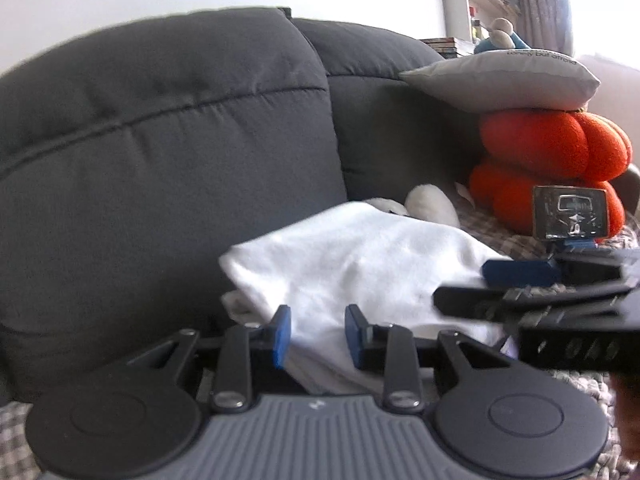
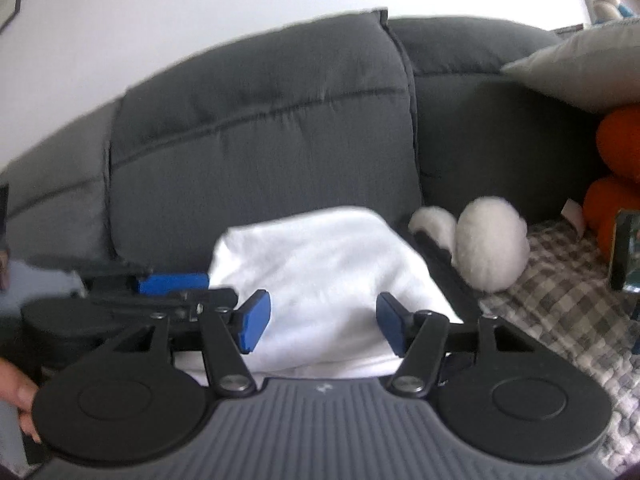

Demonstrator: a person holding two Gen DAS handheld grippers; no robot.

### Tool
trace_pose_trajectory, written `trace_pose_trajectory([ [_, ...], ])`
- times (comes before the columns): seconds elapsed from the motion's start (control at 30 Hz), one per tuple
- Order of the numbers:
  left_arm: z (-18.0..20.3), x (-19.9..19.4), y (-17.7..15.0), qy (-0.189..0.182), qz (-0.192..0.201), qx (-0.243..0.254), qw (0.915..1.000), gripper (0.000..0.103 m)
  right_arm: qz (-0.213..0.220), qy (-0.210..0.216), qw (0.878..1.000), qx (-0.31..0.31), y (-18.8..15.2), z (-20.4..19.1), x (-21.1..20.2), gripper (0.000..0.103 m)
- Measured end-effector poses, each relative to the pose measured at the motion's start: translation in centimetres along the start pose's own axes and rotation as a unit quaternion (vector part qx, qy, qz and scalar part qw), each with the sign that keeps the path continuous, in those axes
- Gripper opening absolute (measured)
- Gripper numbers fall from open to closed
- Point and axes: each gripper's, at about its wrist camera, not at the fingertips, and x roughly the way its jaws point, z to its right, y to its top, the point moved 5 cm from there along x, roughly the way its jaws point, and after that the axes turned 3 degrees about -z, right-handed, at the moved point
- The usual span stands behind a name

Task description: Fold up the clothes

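Left gripper (image 1: pixel 317 336) and right gripper (image 2: pixel 323 326), jaws parted and empty, flank a white garment (image 1: pixel 360 276) lying compactly folded on the grey sofa (image 1: pixel 160 152). Any further fold: pinch matching edges evenly, keeping the layers aligned.

Your cloth (image 1: pixel 360 272) is plain white, soft and a little fuzzy, with no print that you can see. It lies folded into a thick, roughly rectangular bundle, several layers showing at its near edge. The top face is smooth with a few shallow creases and slopes up away from you. Its far left corner is rounded and bulges slightly. From your right camera the cloth (image 2: pixel 320 276) lies flat, its far edge close against the upright backrest; whether they touch is unclear.
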Motion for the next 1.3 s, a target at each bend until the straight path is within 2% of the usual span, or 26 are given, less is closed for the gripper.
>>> trace_pose_trajectory([
  [0.07, 0.0, -1.3, -0.2, 0.019, -0.001, 0.000, 0.9998, 0.035, 0.004, 0.001, 1.000, 0.005, 0.4, -0.2, -0.8, 0.067],
  [0.17, -0.1, -3.3, -0.9, 0.020, -0.009, -0.023, 0.9995, 0.036, 0.001, 0.002, 1.000, 0.000, 0.8, -0.8, -2.3, 0.073],
  [0.37, 0.8, -6.5, -4.0, 0.035, -0.048, -0.088, 0.9943, 0.046, -0.044, -0.020, 0.998, -0.029, 0.5, -1.5, -4.7, 0.078],
  [0.53, 3.6, -7.6, -6.9, 0.041, -0.085, -0.100, 0.9905, 0.047, -0.075, -0.018, 0.997, -0.021, -0.3, -1.6, -6.5, 0.082],
  [0.63, 4.2, -7.5, -8.4, 0.058, -0.107, -0.108, 0.9867, 0.049, -0.094, -0.023, 0.995, -0.019, -0.9, -1.9, -7.3, 0.082],
  [0.67, 4.3, -7.5, -8.7, 0.064, -0.113, -0.110, 0.9853, 0.051, -0.097, -0.022, 0.995, -0.015, -1.1, -1.9, -7.6, 0.085],
  [0.77, 4.6, -7.6, -9.9, 0.082, -0.128, -0.116, 0.9815, 0.060, -0.109, -0.019, 0.994, -0.006, -1.8, -2.2, -8.3, 0.103],
  [0.93, 6.7, -7.7, -10.9, 0.096, -0.133, -0.098, 0.9816, 0.074, -0.131, -0.026, 0.991, -0.017, -3.2, -2.7, -8.7, 0.103],
  [1.0, 7.6, -7.7, -11.2, 0.097, -0.131, -0.087, 0.9827, 0.084, -0.139, -0.034, 0.990, -0.019, -3.6, -2.6, -8.7, 0.103],
  [1.1, 9.0, -7.6, -11.4, 0.100, -0.132, -0.069, 0.9838, 0.093, -0.149, -0.043, 0.988, -0.009, -4.0, -2.1, -8.9, 0.103],
  [1.3, 10.0, -7.9, -11.5, 0.126, -0.126, -0.045, 0.9830, 0.100, -0.157, -0.054, 0.986, 0.023, -4.0, -0.9, -9.5, 0.103],
])
